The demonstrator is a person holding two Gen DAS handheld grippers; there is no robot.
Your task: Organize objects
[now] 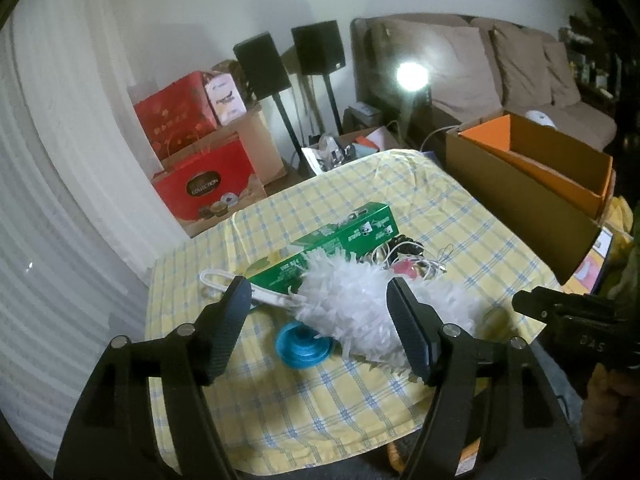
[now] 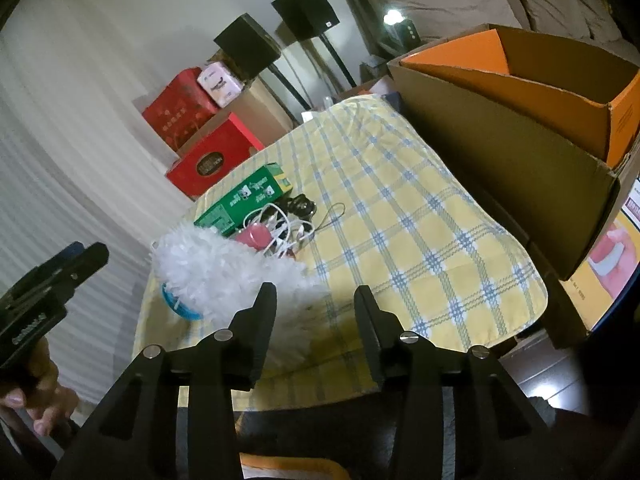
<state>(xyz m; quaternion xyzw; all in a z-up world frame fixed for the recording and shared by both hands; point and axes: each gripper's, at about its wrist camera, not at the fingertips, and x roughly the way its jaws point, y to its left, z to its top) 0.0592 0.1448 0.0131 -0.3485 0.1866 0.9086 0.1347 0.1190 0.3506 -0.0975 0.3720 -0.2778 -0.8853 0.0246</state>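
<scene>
Reading "COLLECTION" on red box (image 1: 204,196), green box (image 1: 332,242) print illegible

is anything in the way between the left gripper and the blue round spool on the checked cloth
Partly. The fluffy white duster lies over the far right edge of the blue round spool, just beyond the open left gripper. The near left side of the spool is bare on the yellow checked cloth.

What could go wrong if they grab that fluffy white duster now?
1. The white duster covers part of the blue disc, so lifting the duster might nudge or drag it.
2. The tangled white cables lie right against the duster and could snag and come along.
3. The open left gripper may pinch only loose fluff, which could slip.
</scene>
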